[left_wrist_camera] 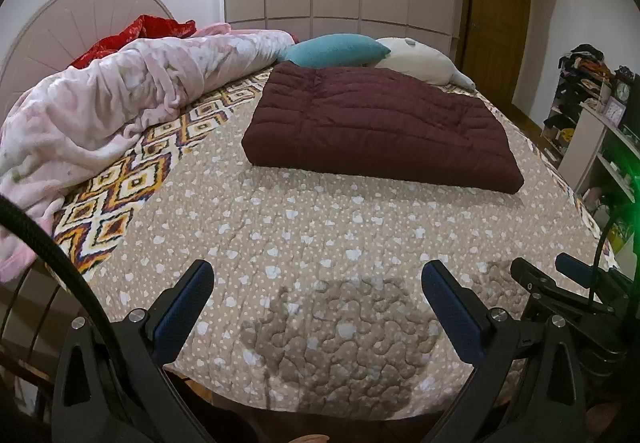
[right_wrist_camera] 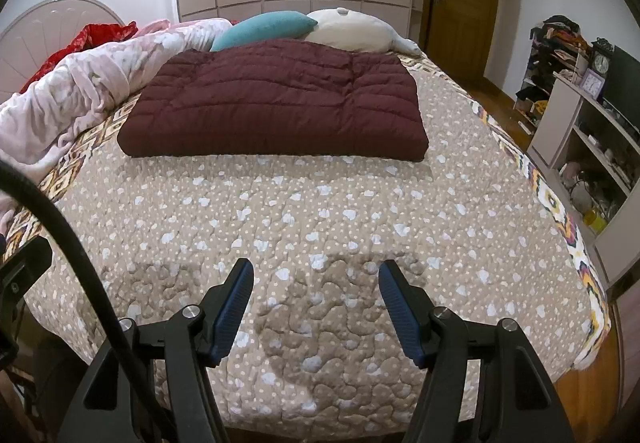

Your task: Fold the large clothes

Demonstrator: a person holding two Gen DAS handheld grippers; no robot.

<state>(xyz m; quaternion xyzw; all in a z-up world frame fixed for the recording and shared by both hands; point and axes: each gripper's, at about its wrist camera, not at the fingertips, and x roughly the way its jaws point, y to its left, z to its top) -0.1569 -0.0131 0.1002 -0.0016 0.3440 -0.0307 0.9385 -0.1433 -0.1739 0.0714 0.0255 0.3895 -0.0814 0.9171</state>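
Note:
A dark maroon quilted garment (left_wrist_camera: pixel 376 127) lies folded into a flat rectangle on the far half of the bed; it also shows in the right wrist view (right_wrist_camera: pixel 276 103). My left gripper (left_wrist_camera: pixel 318 275) is open and empty, held above the near edge of the bed, well short of the garment. My right gripper (right_wrist_camera: pixel 316 275) is open and empty, also above the near edge. The right gripper shows at the right edge of the left wrist view (left_wrist_camera: pixel 560 279).
The bed has a beige quilted cover with white spots (right_wrist_camera: pixel 320 211). A crumpled pink blanket (left_wrist_camera: pixel 120 91) and red fabric (left_wrist_camera: pixel 140 31) lie at the left. A teal pillow (left_wrist_camera: pixel 336 49) and a white pillow (left_wrist_camera: pixel 420 61) lie behind the garment. Shelves (right_wrist_camera: pixel 580 147) stand at the right.

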